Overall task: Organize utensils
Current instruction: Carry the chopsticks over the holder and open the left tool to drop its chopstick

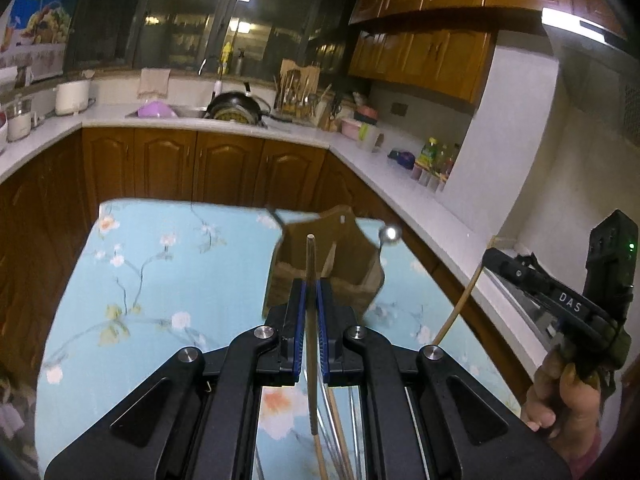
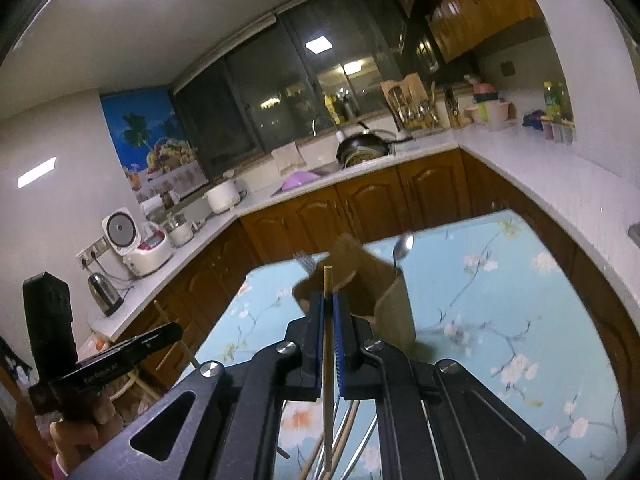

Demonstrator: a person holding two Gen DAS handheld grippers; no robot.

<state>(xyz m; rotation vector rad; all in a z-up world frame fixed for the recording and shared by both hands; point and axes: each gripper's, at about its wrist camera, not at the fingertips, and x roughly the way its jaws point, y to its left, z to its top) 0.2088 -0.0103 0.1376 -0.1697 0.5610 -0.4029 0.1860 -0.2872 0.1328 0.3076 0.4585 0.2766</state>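
My left gripper (image 1: 311, 294) is shut on a wooden chopstick (image 1: 310, 264) that sticks up past the blue pads. My right gripper (image 2: 328, 308) is shut on another wooden chopstick (image 2: 327, 284). Both are held above the table, just short of a brown wooden utensil holder (image 1: 332, 268), also in the right wrist view (image 2: 376, 280). A spoon (image 1: 390, 234) and a fork (image 1: 276, 216) stand in the holder; the spoon (image 2: 403, 246) and fork (image 2: 303, 260) show in the right view too. More chopsticks and metal utensils (image 2: 344, 436) lie on the table under my right gripper.
The table has a light blue floral cloth (image 1: 160, 272). A white counter (image 1: 400, 176) with brown cabinets wraps round behind it, with a sink, a pan (image 1: 236, 108), jars and bottles. The other gripper and the hand holding it show at the right of the left view (image 1: 576, 304).
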